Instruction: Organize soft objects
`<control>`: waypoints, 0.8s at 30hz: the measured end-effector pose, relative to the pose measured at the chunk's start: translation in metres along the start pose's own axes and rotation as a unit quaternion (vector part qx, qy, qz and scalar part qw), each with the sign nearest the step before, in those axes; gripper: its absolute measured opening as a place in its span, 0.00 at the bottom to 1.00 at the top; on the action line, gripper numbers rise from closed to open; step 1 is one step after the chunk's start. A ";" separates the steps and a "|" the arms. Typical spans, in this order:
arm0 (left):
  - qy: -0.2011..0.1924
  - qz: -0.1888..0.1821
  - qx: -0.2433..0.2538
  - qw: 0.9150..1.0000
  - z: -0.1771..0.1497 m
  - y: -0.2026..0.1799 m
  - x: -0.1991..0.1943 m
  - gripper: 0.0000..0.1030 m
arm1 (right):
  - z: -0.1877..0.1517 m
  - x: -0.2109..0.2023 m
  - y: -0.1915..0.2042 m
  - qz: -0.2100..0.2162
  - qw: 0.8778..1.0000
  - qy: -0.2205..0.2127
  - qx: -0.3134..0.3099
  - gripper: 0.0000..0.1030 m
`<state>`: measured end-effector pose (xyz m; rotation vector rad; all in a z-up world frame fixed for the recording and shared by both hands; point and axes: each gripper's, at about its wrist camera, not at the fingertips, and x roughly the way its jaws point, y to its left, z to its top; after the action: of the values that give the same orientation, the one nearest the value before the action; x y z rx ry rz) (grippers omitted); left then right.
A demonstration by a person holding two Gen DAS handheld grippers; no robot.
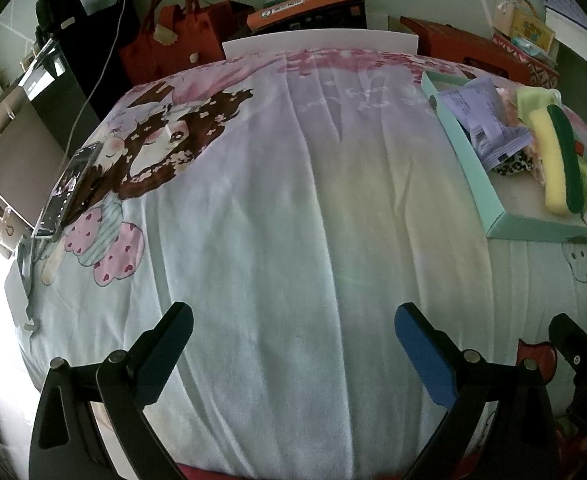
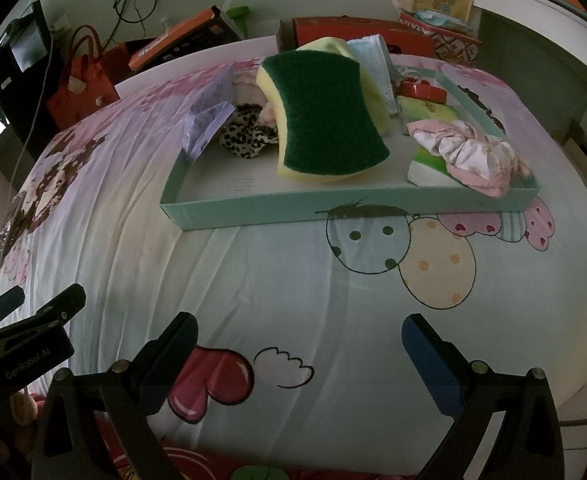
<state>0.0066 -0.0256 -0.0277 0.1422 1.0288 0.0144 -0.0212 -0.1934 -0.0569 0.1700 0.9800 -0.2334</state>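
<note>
A shallow teal tray (image 2: 253, 206) lies on the printed bedsheet. In it a yellow sponge with a green scrub face (image 2: 325, 120) leans on a pile: a leopard-print scrunchie (image 2: 245, 136), a pale purple packet (image 2: 209, 114), a face mask (image 2: 375, 64), a pink-and-white scrunchie (image 2: 473, 152) on a green-and-white pack (image 2: 427, 164), and a small red item (image 2: 419, 90). The left wrist view shows the tray (image 1: 473, 168) and the sponge (image 1: 561, 160) at the right. My left gripper (image 1: 293, 336) is open over bare sheet. My right gripper (image 2: 299, 344) is open, short of the tray.
A phone (image 1: 69, 188) rests on a stand at the sheet's left edge with a white cable running up. Red bag (image 1: 169, 40), orange box (image 1: 305, 8) and red box (image 1: 461, 44) stand behind the bed. The other gripper's body (image 2: 21, 336) shows at the lower left of the right view.
</note>
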 end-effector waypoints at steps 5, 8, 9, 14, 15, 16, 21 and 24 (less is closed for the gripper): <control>-0.002 0.001 0.004 1.000 -0.001 0.000 -0.001 0.98 | 0.000 0.000 0.000 0.000 1.000 0.000 0.001 1.00; -0.004 0.003 0.004 1.000 -0.001 -0.001 -0.002 0.98 | 0.000 0.000 0.000 0.000 1.000 0.000 0.000 1.00; -0.004 0.003 0.005 1.000 -0.001 -0.001 -0.002 0.98 | 0.000 0.000 0.000 0.000 1.000 0.000 0.000 1.00; -0.004 0.006 0.007 1.000 -0.002 -0.001 -0.002 0.98 | 0.000 0.000 0.000 0.000 1.000 0.000 0.001 1.00; -0.004 0.006 0.007 1.000 -0.001 -0.001 -0.002 0.98 | 0.000 0.000 0.000 0.000 1.000 0.000 0.001 1.00; -0.004 0.006 0.007 1.000 -0.001 -0.001 -0.002 0.98 | 0.000 0.000 0.000 0.000 1.000 0.000 0.001 1.00; -0.003 0.006 0.007 1.000 -0.001 -0.001 -0.002 0.98 | 0.000 0.001 -0.001 0.000 1.000 0.001 0.002 1.00; -0.003 0.006 0.007 1.000 -0.001 -0.001 -0.002 0.98 | 0.000 0.001 -0.001 0.000 1.000 0.001 0.002 1.00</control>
<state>0.0042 -0.0270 -0.0269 0.1619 1.0217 0.0178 -0.0211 -0.1945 -0.0574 0.1729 0.9825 -0.2356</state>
